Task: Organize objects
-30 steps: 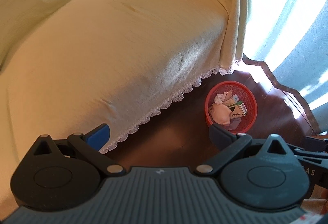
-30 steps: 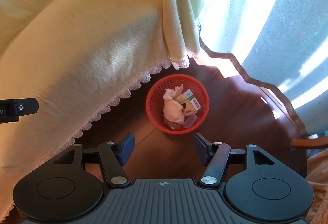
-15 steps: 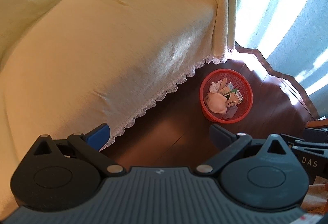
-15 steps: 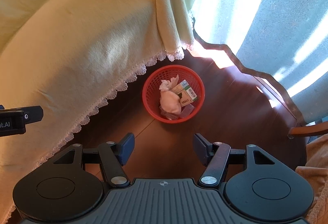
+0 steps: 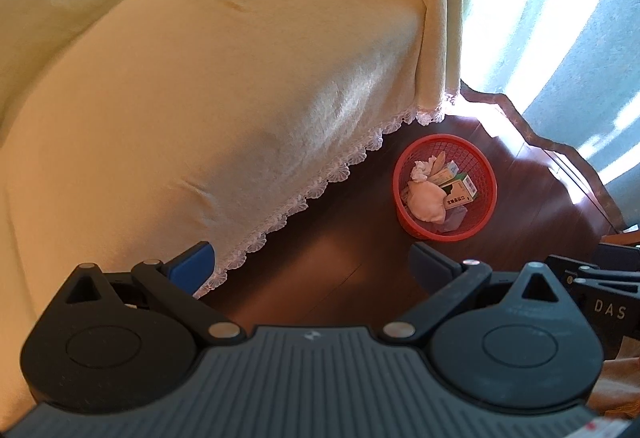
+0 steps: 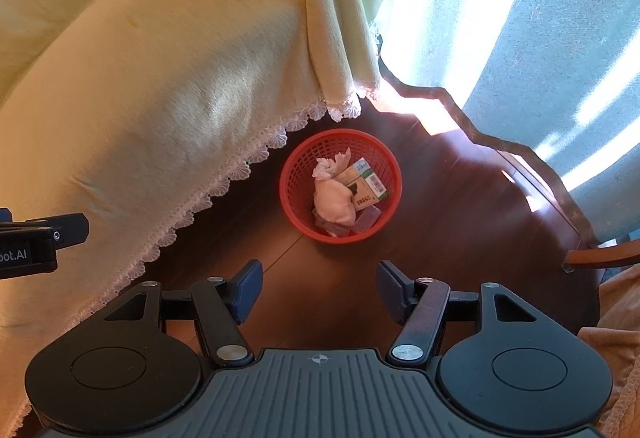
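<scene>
Spread wide and empty, the left gripper [image 5: 310,264] is held above the dark floor [image 5: 328,262] in the left wrist view, beside the lace-edged sofa cover [image 5: 240,97]. The red basket [image 5: 486,205] is seen ahead to the right, loaded with a pink bundle [image 5: 426,199] and small boxes [image 5: 460,191].

From the right wrist view, the right gripper [image 6: 320,288] is likewise parted with nothing held, and the basket [image 6: 294,197] lies straight ahead on the floor. A careless reach could tip the light basket or snag the lace.
</scene>
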